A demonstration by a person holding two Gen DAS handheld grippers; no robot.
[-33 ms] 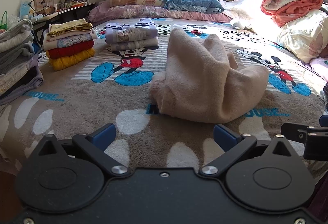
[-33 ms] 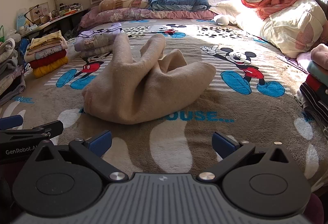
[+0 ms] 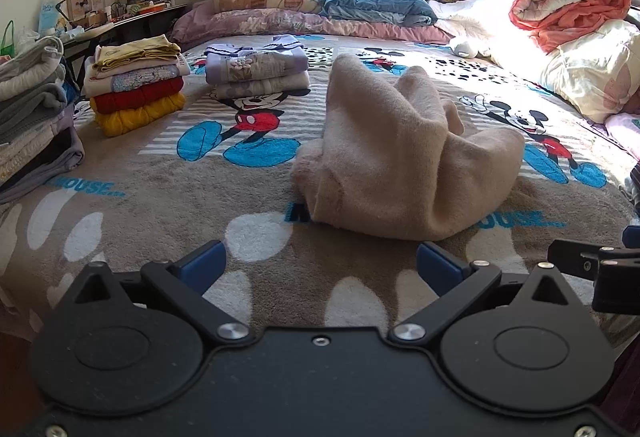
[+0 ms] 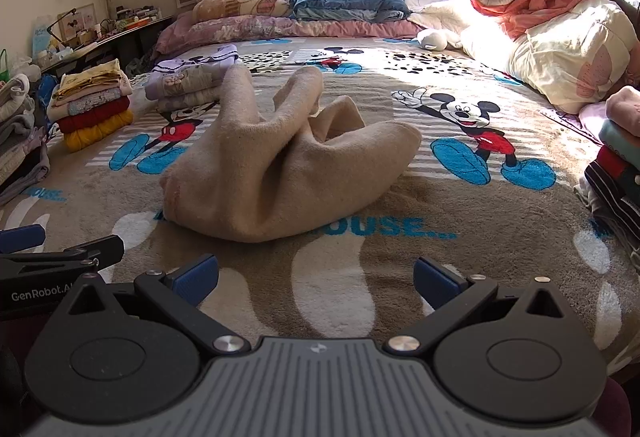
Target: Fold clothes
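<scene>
A crumpled beige garment [image 3: 400, 157] lies in a heap on the Mickey Mouse bedspread [image 3: 160, 197]; it also shows in the right wrist view [image 4: 280, 165]. My left gripper [image 3: 320, 265] is open and empty, just short of the heap's near edge. My right gripper [image 4: 316, 277] is open and empty, also in front of the heap. The right gripper's finger shows at the right edge of the left wrist view [image 3: 592, 265]. The left gripper shows at the left edge of the right wrist view [image 4: 60, 257].
Folded stacks stand on the bed: a yellow-red pile [image 3: 136, 89], a lilac pile [image 3: 256, 69], a grey pile at far left [image 3: 32, 117], and a pile at right [image 4: 616, 157]. Pillows [image 3: 320, 13] and rolled quilts [image 3: 568, 5] line the back and right.
</scene>
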